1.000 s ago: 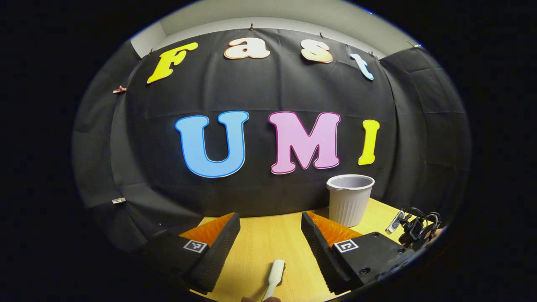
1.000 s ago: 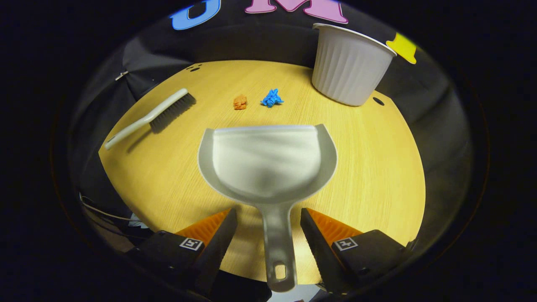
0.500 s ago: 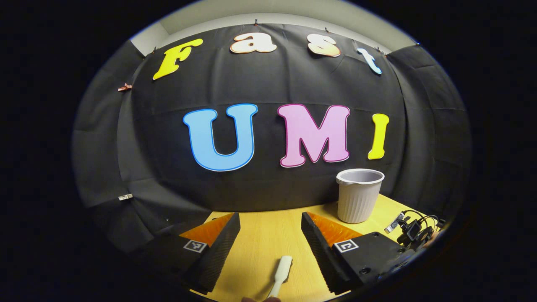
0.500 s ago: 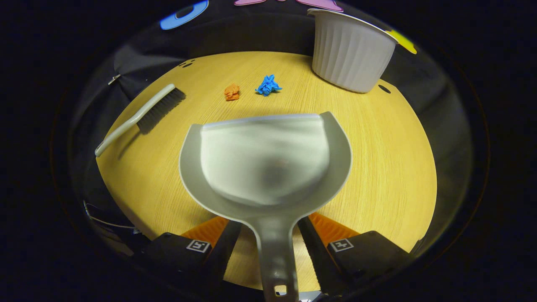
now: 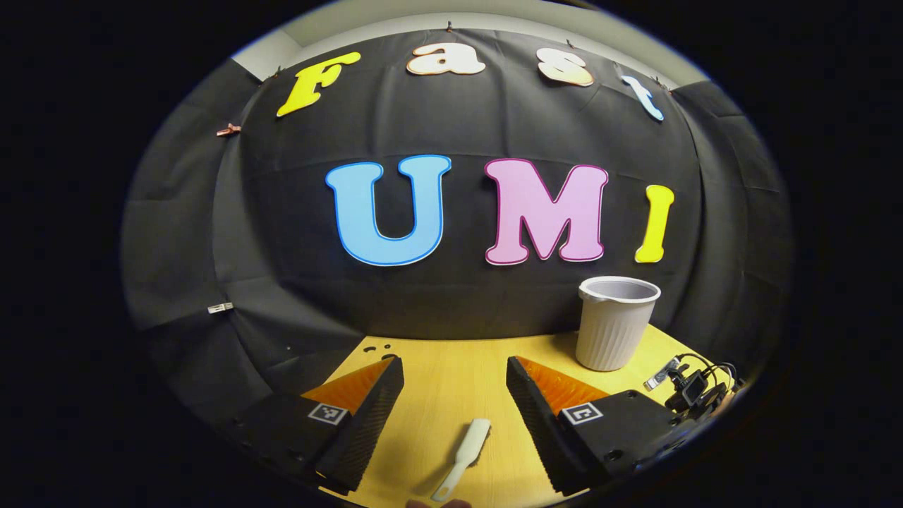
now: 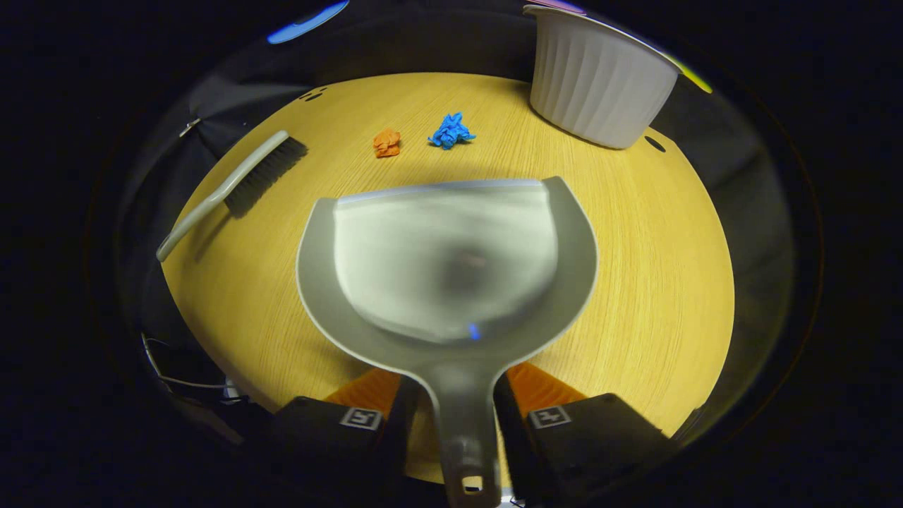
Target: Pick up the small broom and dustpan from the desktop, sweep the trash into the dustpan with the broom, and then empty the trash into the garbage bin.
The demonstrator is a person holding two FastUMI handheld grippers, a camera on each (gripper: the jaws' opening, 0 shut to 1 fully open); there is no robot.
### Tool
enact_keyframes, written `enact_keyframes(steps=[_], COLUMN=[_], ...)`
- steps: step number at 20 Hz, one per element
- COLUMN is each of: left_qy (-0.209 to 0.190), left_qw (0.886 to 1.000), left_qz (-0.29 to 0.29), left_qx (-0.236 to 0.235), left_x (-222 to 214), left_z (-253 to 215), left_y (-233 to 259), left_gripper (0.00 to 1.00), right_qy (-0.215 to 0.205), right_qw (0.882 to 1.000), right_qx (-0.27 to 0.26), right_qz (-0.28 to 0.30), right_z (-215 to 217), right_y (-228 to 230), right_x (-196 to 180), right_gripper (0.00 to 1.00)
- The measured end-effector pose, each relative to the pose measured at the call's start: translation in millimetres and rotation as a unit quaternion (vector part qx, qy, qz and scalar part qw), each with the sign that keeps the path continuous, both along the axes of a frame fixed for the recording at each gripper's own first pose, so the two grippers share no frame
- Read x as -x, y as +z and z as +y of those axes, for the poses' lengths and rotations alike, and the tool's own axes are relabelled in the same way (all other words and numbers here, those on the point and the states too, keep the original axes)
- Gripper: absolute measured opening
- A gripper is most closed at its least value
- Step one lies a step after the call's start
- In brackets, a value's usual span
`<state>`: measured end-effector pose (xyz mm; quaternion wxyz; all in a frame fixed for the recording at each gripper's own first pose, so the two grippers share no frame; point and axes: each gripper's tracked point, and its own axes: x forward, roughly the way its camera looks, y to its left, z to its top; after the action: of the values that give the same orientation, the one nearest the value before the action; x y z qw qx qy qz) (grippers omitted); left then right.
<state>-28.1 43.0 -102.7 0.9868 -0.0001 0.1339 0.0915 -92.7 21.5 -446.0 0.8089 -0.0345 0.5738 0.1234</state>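
Table (image 6: 656, 282): yellow wood grain, carrying every task item. The ribbed white garbage bin (image 6: 600, 81) stands upright at its far right edge, unmoved over the last second.

Dustpan (image 6: 444, 261): lies flat in front of my right tool (image 6: 455, 423), mouth facing the trash, handle running back between the fingers. This is where the change lies. A second ago the fingers stood well apart on either side of the handle; they have since drawn in, and both now sit tight against it. I judge the grip made, though the pan is not yet lifted.

Broom (image 6: 233, 190): lies on the table to the left of the pan, bristles toward the far side, untouched. In the left gripper view its pale handle (image 5: 462, 455) lies just ahead of my left tool (image 5: 455, 402), whose fingers stand wide and hold nothing. That tool has drifted slightly but not closed in.

Trash: an orange scrap (image 6: 386, 142) and a blue scrap (image 6: 450, 132), near each other beyond the pan's lip, unswept.

Assessment: first pickup nearly secured; broom next.
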Motion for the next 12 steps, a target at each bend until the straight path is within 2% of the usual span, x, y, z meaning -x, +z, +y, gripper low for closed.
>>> enact_keyframes(steps=[2,6,7,8,9,10,11,12], left_qy=[0.007,0.012,0.01,0.009,0.007,0.005,0.0,-0.006], left_qw=[1.0,0.999,0.999,0.999,0.998,0.997,0.996,0.995], left_qz=[0.008,0.031,0.041,0.053,0.065,0.077,0.09,0.103], left_qx=[-0.005,-0.014,-0.011,-0.009,-0.007,-0.005,-0.003,0.001], left_x=[4.2,12.9,14.1,16.2,17.5,19.4,19.2,20.0], left_z=[3.4,12.4,14.1,16.5,18.6,20.6,21.4,21.7], left_y=[-5.3,-22.2,-28.5,-37.0,-43.9,-52.5,-60.4,-71.4], left_gripper=[0.94,0.94,0.94,0.94,0.94,0.94,0.94,0.94], right_qy=[-0.019,-0.003,0.003,0.013,0.021,0.025,0.031,0.037], right_qw=[1.0,1.0,1.0,1.0,1.0,0.999,0.999,0.998], right_qx=[-0.006,-0.013,-0.016,-0.019,-0.02,-0.023,-0.023,-0.025], right_qz=[0.002,0.021,0.014,0.003,-0.009,-0.019,-0.023,-0.033], right_z=[-1.0,-1.1,-0.8,-0.1,-1.2,-0.5,-1.8,-3.0], right_y=[0.3,2.1,1.6,2.8,4.3,5.9,7.3,10.8], right_x=[-2.5,-0.9,-1.7,-2.8,-3.7,-4.9,-3.3,-3.1], right_gripper=[0.42,0.41,0.34,0.38,0.38,0.33,0.38,0.38])
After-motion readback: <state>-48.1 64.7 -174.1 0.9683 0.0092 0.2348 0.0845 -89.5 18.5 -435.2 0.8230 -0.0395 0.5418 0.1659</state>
